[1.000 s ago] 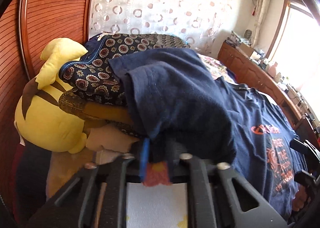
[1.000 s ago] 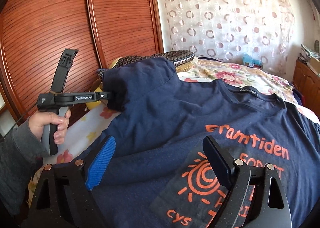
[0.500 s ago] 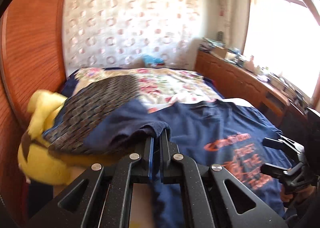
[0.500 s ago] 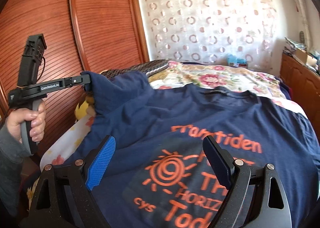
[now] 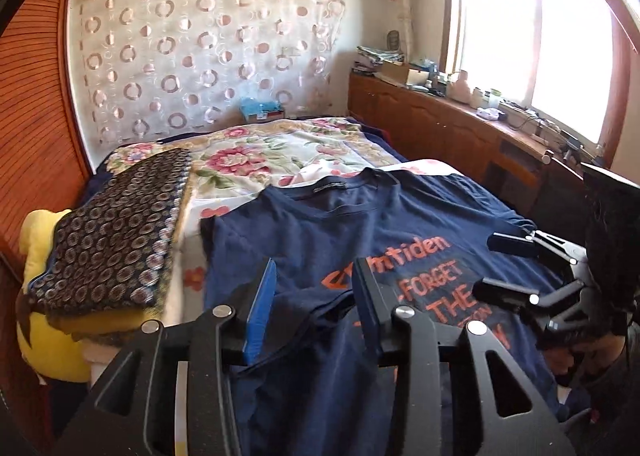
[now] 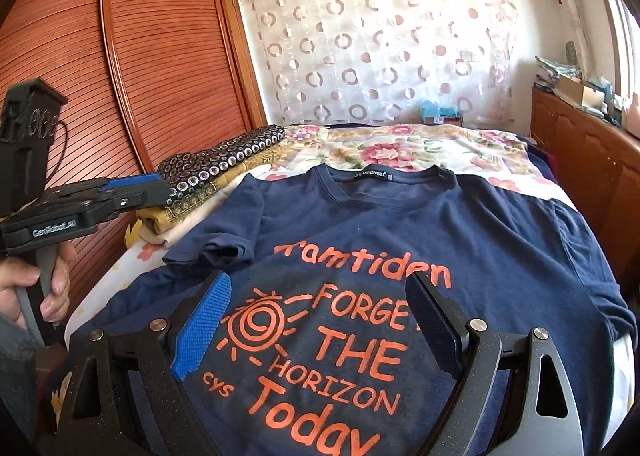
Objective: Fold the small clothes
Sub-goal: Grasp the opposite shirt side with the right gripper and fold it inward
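Observation:
A navy T-shirt (image 6: pixel 460 232) with orange lettering lies face up on the bed; it also shows in the left wrist view (image 5: pixel 360 228). Its left sleeve (image 6: pixel 224 244) lies folded inward onto the chest. My left gripper (image 5: pixel 314 296) is open and empty, above the shirt's left side; in the right wrist view it (image 6: pixel 156 186) hovers at the left, held by a hand. My right gripper (image 6: pixel 320 316) is open and empty above the printed chest; in the left wrist view it (image 5: pixel 500 268) sits at the right.
A patterned dark cushion (image 5: pixel 116 228) lies on a yellow plush toy (image 5: pixel 36 224) at the bed's left. A floral bedsheet (image 5: pixel 280 152) covers the far bed. A wooden wardrobe (image 6: pixel 132 72) stands left, and a wooden cabinet (image 5: pixel 448 128) with clutter right.
My left gripper, earlier shut on the sleeve and lifting it, carried it over the shirt, opened and let it drop folded inward. The right gripper stayed open above the print.

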